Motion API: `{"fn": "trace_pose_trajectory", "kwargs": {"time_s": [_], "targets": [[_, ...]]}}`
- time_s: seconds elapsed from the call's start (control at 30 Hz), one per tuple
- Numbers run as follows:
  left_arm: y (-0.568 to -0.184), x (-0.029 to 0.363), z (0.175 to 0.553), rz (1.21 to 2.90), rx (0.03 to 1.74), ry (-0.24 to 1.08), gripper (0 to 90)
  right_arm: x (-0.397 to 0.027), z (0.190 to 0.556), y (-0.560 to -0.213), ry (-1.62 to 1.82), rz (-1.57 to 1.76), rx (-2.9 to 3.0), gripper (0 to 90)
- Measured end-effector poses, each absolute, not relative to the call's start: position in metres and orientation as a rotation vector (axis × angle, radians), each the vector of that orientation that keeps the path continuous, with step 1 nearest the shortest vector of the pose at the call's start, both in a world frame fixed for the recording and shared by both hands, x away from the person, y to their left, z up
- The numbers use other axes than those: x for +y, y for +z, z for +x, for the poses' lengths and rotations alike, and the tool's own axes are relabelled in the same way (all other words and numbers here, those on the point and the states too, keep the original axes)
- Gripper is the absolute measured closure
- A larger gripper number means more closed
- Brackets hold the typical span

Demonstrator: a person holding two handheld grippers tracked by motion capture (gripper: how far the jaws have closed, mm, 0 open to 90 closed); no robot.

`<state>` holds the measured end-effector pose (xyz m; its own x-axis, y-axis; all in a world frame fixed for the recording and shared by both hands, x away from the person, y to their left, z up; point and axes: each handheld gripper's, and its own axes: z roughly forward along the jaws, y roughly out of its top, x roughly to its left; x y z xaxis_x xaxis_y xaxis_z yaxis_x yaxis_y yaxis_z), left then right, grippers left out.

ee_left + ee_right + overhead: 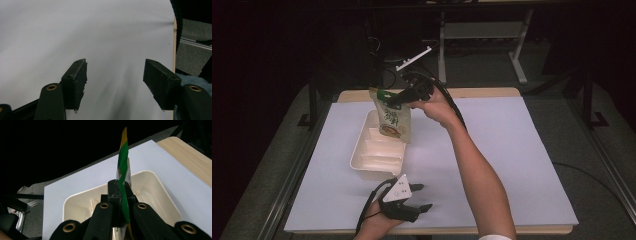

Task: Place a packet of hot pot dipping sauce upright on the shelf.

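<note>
**Pouch held over the tray, left gripper idle**

Your right gripper (398,99) is up over the far end of the cream plastic tray w/ inner dividers (360,150), arm reaching in from the bottom right of the high view. Its jaws are pinched tight on the green top seam of the green-and-white printed snack pouch (392,117). In the right gripper view the green and yellow seam (123,165) runs edge-on between the two black pads, no gap showing either side. The pouch hangs upright below the jaws, printed face toward you, its bottom edge down at about the tray's far compartment. Can't tell if it touches the tray floor or hangs just above it.

The tray sits on the white sheet covering the light wooden table (512,92), left of centre, long side running away from you. Nothing visible in its near compartments.

Your left gripper (418,197) is at the near edge of the sheet, just beside the tray's near end and apart from it, grey three-cornered plate on top. Jaws wide open w/ nothing between them. The left gripper view shows both black pads (79,80) spread over the bare white sheet (75,30), w/ a strip of wooden table edge and grey floor at the right.
</note>
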<state>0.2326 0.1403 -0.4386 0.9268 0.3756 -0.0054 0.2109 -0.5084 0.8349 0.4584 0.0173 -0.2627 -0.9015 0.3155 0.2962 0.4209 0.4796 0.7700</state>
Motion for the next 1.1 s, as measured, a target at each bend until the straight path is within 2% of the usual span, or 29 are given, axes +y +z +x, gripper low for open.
{"fn": "trace_pose_trajectory", "kwargs": {"time_s": [0.53, 1.1], "targets": [[-0.439, 0.141, 0.233, 2.114, 0.416, 0.209, 35.1, 0.050, 0.473, -0.277, -1.364, -0.651, -2.597, 89.6], [-0.439, 0.141, 0.233, 2.109, 0.424, 0.218, 34.2, 0.063, 0.481, -0.303, -1.316, -0.669, -2.587, 89.2]]}}
